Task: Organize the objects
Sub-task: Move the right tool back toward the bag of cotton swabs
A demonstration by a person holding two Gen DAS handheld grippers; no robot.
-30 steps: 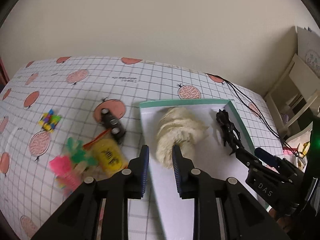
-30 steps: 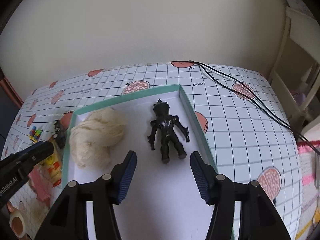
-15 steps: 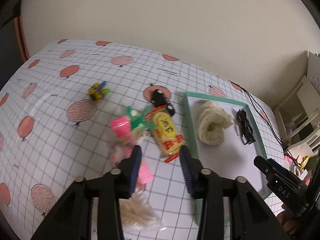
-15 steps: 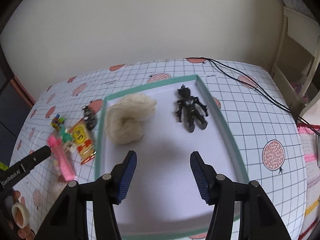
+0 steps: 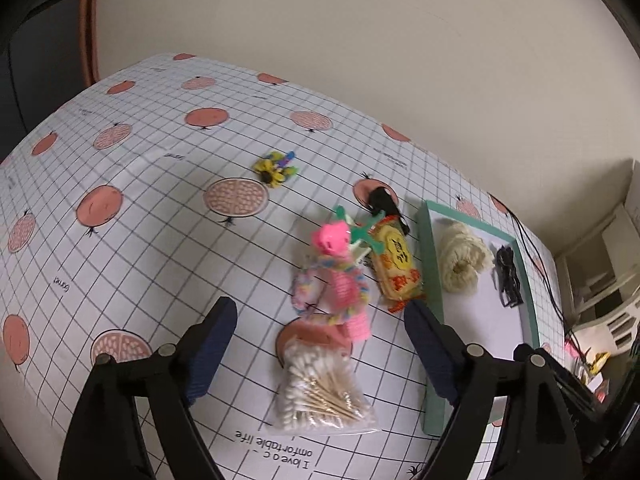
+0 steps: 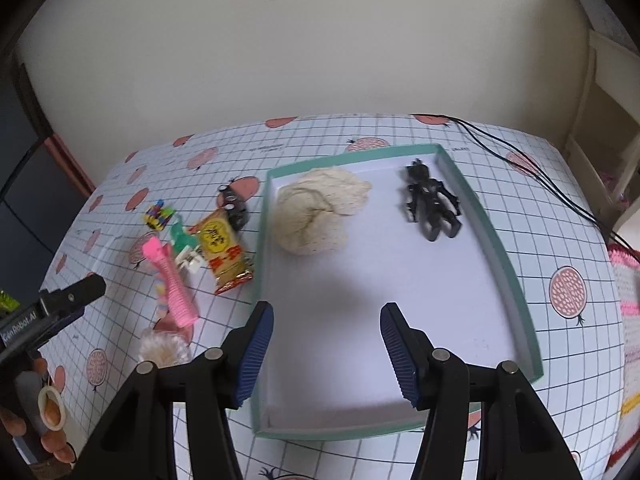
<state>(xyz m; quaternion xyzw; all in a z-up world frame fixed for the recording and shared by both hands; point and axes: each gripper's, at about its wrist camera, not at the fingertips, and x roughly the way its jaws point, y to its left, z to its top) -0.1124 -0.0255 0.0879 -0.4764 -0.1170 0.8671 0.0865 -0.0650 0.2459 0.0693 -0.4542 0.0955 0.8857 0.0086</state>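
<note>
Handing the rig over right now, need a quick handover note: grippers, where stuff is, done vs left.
Left gripper: open, empty, above the bag of cotton swabs.
Right gripper: open, empty, over the near part of the green box.
Done: yarn ball and black figure lie in the box, apart from each other.
Left on the table, outside the box's left wall: snack packet, black toy car, green clip, pink comb-like toy with a pastel loop, small multicolour piece, swab bag.
Likely next: the swab bag, since the left gripper is lined up on it.
</note>
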